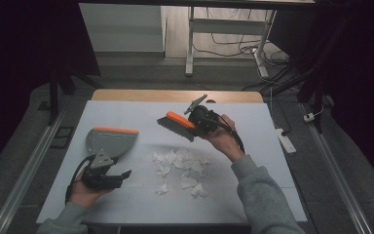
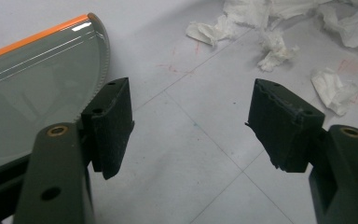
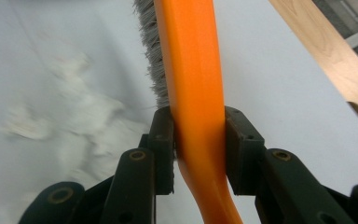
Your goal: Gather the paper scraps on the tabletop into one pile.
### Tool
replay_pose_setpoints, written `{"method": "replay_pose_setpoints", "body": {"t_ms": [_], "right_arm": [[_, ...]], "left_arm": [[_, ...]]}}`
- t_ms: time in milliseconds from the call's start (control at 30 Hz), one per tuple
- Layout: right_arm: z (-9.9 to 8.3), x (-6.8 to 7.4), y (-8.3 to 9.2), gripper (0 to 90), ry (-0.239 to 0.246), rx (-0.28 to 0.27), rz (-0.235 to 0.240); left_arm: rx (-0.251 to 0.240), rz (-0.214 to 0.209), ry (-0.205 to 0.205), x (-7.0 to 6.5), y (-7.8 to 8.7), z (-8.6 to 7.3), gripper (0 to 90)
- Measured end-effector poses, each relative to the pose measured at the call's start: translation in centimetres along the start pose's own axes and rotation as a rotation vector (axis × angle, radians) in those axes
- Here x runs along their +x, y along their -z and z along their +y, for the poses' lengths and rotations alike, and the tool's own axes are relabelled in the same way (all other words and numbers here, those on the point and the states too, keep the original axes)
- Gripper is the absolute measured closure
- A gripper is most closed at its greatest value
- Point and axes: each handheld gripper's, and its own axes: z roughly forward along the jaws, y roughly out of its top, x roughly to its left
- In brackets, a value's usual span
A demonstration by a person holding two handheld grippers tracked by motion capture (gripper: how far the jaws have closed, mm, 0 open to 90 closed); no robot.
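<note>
A grey dustpan (image 1: 109, 141) with an orange lip lies on the left of the white table cover (image 1: 126, 109). My left gripper (image 1: 122, 175) rests just in front of the dustpan, open, nothing between its pads. From the left gripper (image 2: 191, 116) the dustpan (image 2: 32, 84) lies beside the left jaw. My right gripper (image 1: 195, 122) is shut on the orange handle of a brush (image 1: 175, 124), held above the table behind a scatter of crumpled paper scraps (image 1: 180, 168). In the right gripper view both pads of the gripper (image 3: 198, 140) clamp the brush (image 3: 191, 70), its grey bristles pointing left.
The paper scraps (image 2: 275, 46) spread across the middle of the cover. A wooden table edge (image 1: 175, 95) runs along the far side. A white power strip (image 1: 286, 139) lies on the floor to the right. Desk legs and cables stand beyond the table.
</note>
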Motion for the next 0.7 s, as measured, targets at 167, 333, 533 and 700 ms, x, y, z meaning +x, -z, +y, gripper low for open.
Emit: {"method": "replay_pose_setpoints", "body": {"t_ms": [167,333,533,700], "right_arm": [[1.1,3.3,0.3,67.4,-0.023,0.031,0.089],[2.5,6.6,-0.3,67.3,-0.023,0.061,0.129],[4.1,7.7,-2.8,67.4,-0.154,0.085,0.200],[4.7,9.4,-4.1,67.4,-0.168,0.121,0.230]], "left_arm": [[-0.006,0.008,0.007,0.2,0.2,-0.1,30.8],[-0.011,0.012,0.007,0.2,0.4,-0.1,30.8],[-0.017,0.014,0.005,0.2,0.6,-0.1,30.8],[-0.021,0.013,0.007,0.3,0.7,-0.1,30.8]]}}
